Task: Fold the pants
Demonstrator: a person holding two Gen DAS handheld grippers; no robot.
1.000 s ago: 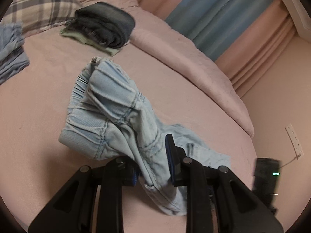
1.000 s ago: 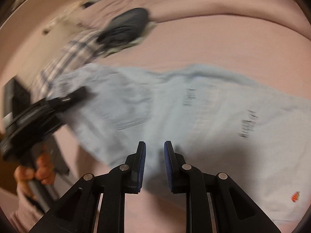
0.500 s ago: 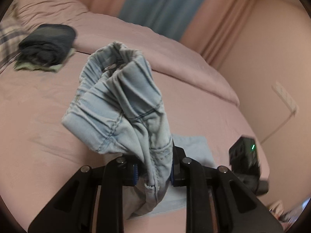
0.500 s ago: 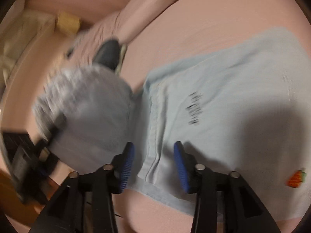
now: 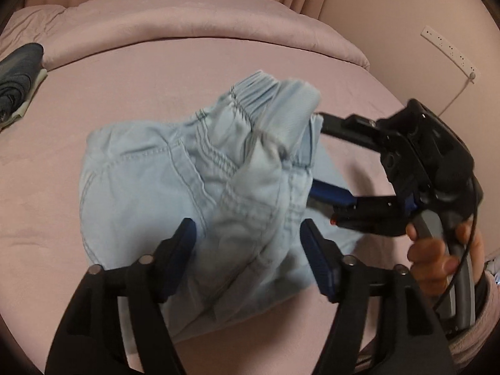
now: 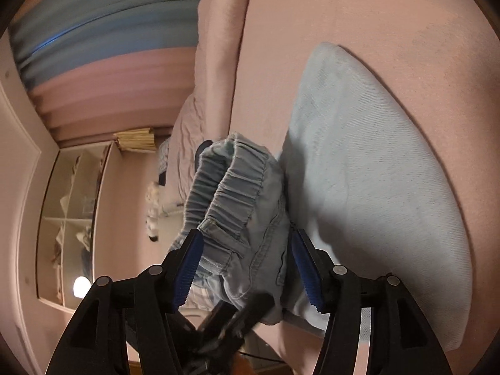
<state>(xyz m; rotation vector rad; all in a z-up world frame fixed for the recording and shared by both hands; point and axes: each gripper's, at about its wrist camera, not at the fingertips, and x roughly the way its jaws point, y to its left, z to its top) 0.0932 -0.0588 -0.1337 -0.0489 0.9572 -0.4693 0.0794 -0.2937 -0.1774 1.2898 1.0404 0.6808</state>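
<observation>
The light blue pants (image 5: 150, 181) lie on the pink bed, their waistband end (image 5: 259, 93) bunched and folded over the legs (image 6: 368, 162). My left gripper (image 5: 250, 250) is open, its blue pads either side of the bunched cloth. My right gripper (image 6: 247, 265) is open too, its fingers (image 6: 187, 265) around the elastic waistband (image 6: 234, 181). In the left wrist view the right gripper (image 5: 368, 168) comes in from the right, one blue pad against the waistband edge. Part of the left gripper's black finger (image 6: 247, 312) shows low in the right wrist view.
A dark folded garment (image 5: 18, 75) on a pale green one lies at the far left of the bed. A rolled pink duvet (image 5: 187, 28) runs along the far side. A wall with a power strip (image 5: 450, 50) is right. Shelves (image 6: 72, 218) stand beyond the bed.
My left gripper has opened and let go of the waistband, which has dropped onto the folded legs. My right gripper has opened wider and moved up to the waistband.
</observation>
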